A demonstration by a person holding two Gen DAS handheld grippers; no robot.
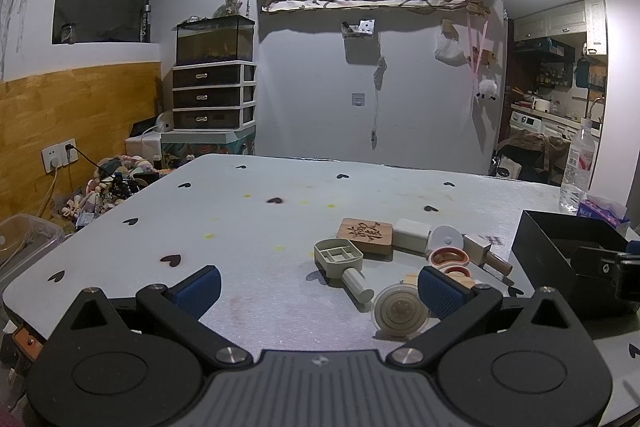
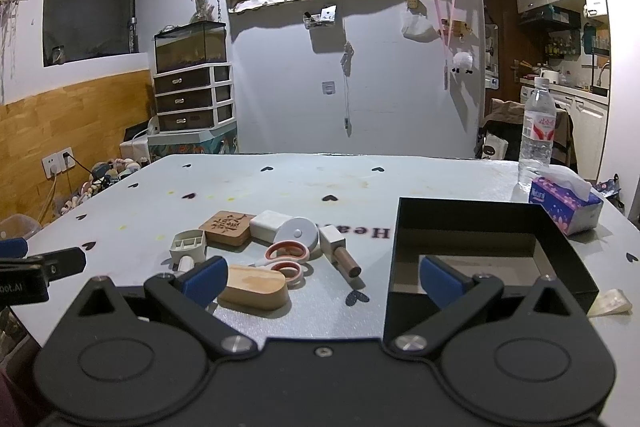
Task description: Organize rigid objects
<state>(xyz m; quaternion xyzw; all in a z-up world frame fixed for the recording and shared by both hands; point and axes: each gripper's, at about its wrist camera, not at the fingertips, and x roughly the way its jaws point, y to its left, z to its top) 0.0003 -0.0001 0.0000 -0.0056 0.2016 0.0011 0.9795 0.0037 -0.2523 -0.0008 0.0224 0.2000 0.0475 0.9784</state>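
A cluster of small rigid objects lies on the table: a carved wooden block (image 1: pixel 365 235) (image 2: pixel 227 227), a white box (image 1: pixel 411 233) (image 2: pixel 270 224), a white disc (image 1: pixel 446 237) (image 2: pixel 298 233), orange-handled scissors (image 2: pixel 285 259) (image 1: pixel 449 258), a wood-handled stamp (image 2: pixel 340 251) (image 1: pixel 486 253), a grey mould with handle (image 1: pixel 340 261) (image 2: pixel 187 247), a round spool (image 1: pixel 400 313) and an oval wooden block (image 2: pixel 254 287). An open black box (image 2: pixel 476 251) (image 1: pixel 560 251) stands to their right. My left gripper (image 1: pixel 318 289) is open and empty beside the spool. My right gripper (image 2: pixel 322 277) is open and empty between the cluster and the box.
A water bottle (image 2: pixel 537 135) (image 1: pixel 578 167) and a tissue pack (image 2: pixel 566 203) (image 1: pixel 602 211) stand at the table's far right. A small translucent piece (image 2: pixel 610 303) lies right of the box. The table (image 1: pixel 260 227) has heart marks.
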